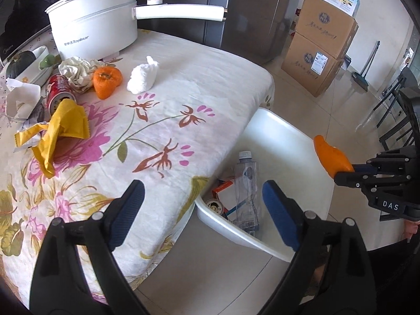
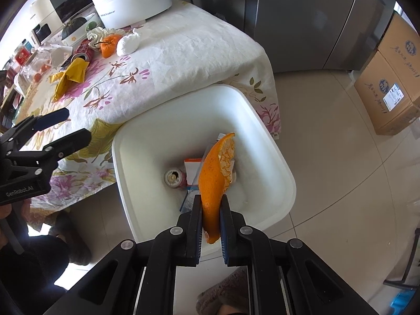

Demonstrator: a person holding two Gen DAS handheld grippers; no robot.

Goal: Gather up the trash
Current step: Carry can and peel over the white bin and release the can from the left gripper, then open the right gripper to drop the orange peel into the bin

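My right gripper (image 2: 211, 202) is shut on a long strip of orange peel (image 2: 215, 168) and hangs over the white bin (image 2: 262, 136) on the floor beside the table. In the bin lie a clear plastic bottle (image 1: 246, 183), a can (image 2: 173, 177) and a small carton (image 2: 193, 168). My left gripper (image 1: 203, 191) stands open with nothing between its pads, above the table's edge and the bin's near rim (image 1: 236, 231). On the floral tablecloth lie a yellow wrapper (image 1: 65, 128), a red can (image 1: 57, 92), more orange peel (image 1: 107, 80), a white tissue wad (image 1: 143, 77) and crumpled paper (image 1: 77, 71).
A white electric pot (image 1: 97, 26) with a long handle stands at the table's far end, by a dish and a dark squash (image 1: 19, 61). Stacked cardboard boxes (image 1: 320, 50), a steel fridge (image 1: 249, 13), a broom and dark chairs (image 1: 399, 110) stand around the tiled floor.
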